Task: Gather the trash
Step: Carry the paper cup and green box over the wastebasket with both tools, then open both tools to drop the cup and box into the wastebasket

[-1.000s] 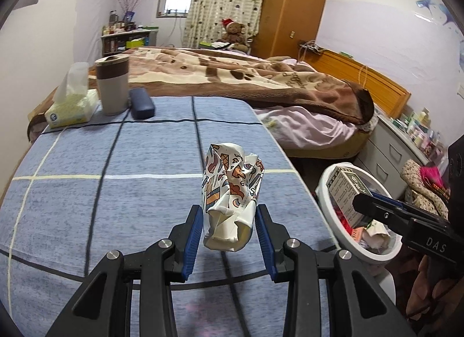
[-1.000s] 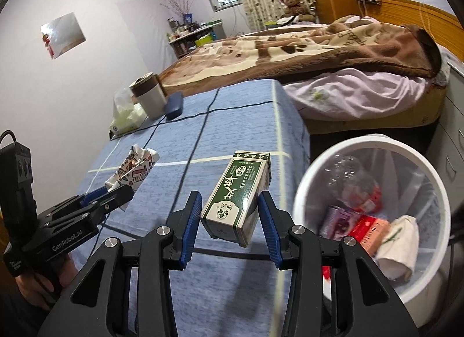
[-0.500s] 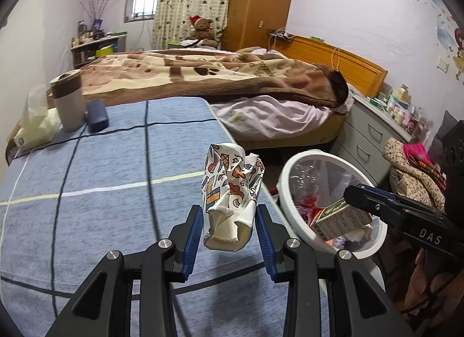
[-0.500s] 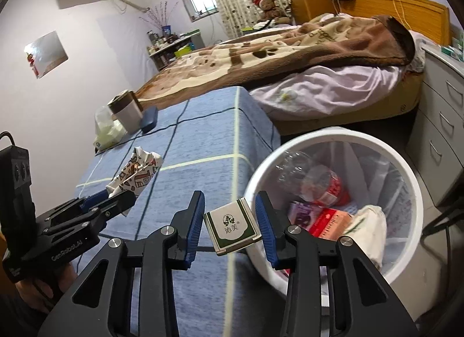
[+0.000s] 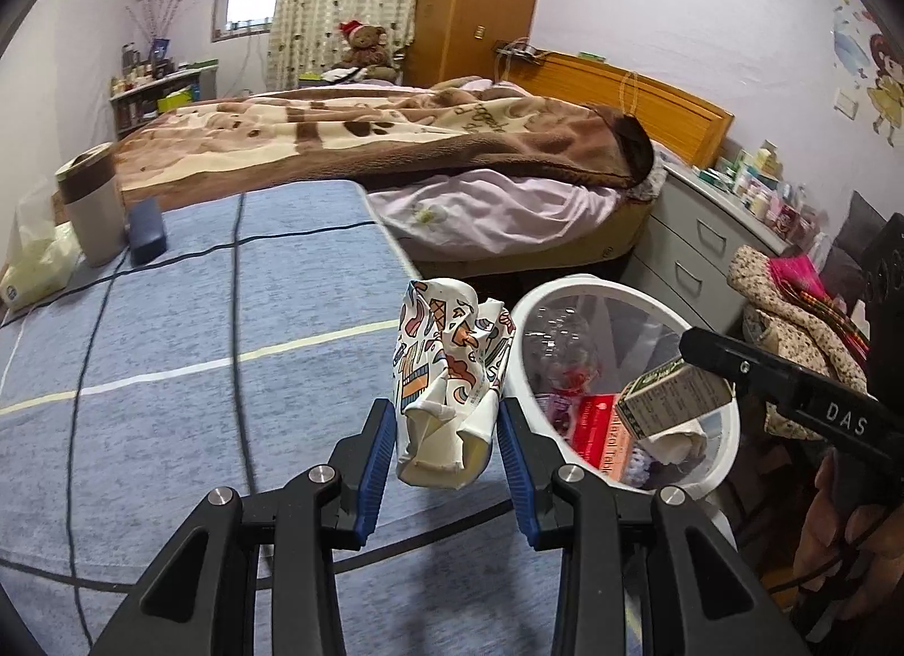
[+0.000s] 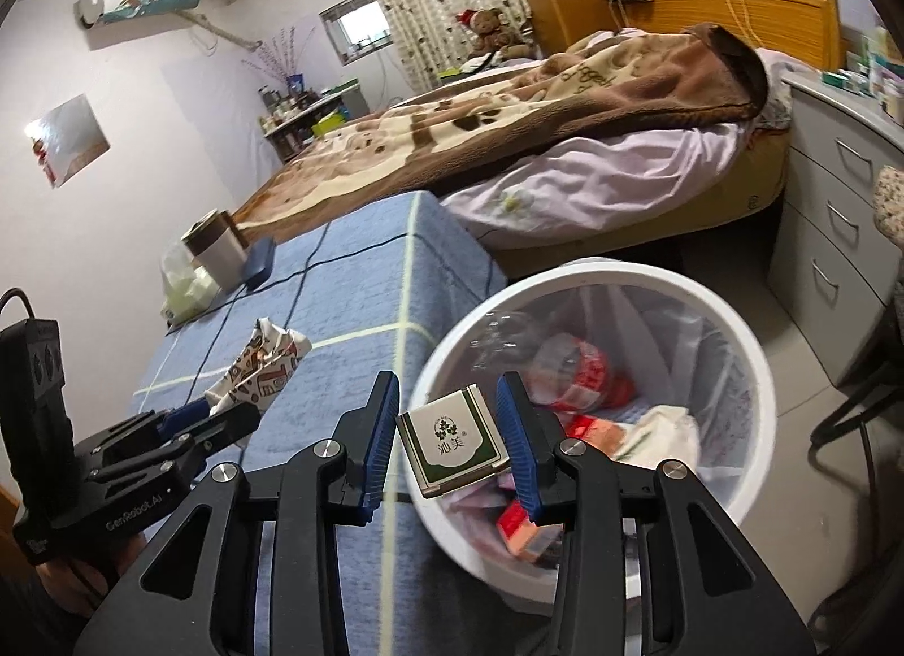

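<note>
My table [image 5: 186, 328] wears a blue striped cloth; at its far corner stand a lidded cup [image 5: 90, 204], a dark blue case [image 5: 146, 231] and what looks like a tissue pack [image 5: 34, 266].

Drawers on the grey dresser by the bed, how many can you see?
3. On the grey dresser, the drawers are stacked: top, middle, bottom. The picture's right edge cuts off the dresser, so more may be hidden.

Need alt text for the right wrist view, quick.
The right gripper holds a green-and-white carton over the white trash bin, which already holds rubbish. Beside it, the left gripper holds a crumpled patterned wrapper above the blue tablecloth.
</note>
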